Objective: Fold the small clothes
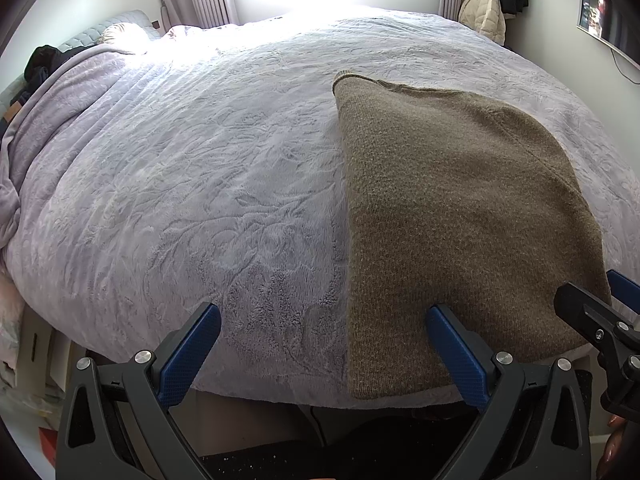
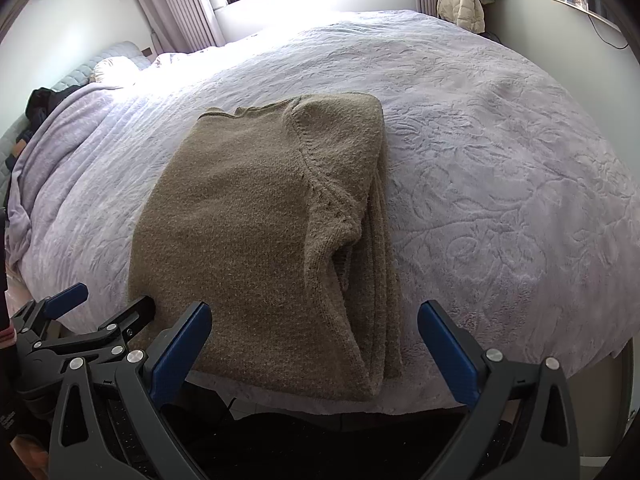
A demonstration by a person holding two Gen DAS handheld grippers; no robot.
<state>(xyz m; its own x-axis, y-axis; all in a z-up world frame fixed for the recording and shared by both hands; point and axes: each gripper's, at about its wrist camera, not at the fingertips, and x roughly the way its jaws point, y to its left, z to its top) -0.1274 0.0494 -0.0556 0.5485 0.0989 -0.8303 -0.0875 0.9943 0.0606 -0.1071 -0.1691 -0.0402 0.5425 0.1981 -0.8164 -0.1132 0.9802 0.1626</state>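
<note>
Lying along the near edge of the bed (image 2: 500,152), the brown sweater (image 2: 256,216) is already folded lengthwise, its layers stacked at the right side and the neckline at the far end. Both tools hang just short of its near hem, probably lined up to lift it. The left gripper (image 1: 324,354) is spread wide, empty; the right gripper (image 2: 316,350) likewise gapes over the hem.

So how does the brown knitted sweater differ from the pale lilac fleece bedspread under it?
The brown knitted sweater is folded into a thick stack near the bed's front edge; the pale lilac fleece bedspread lies spread across the bed. The sweater is plain knit, the bedspread embossed with leaves. Neither is gripped.
</note>
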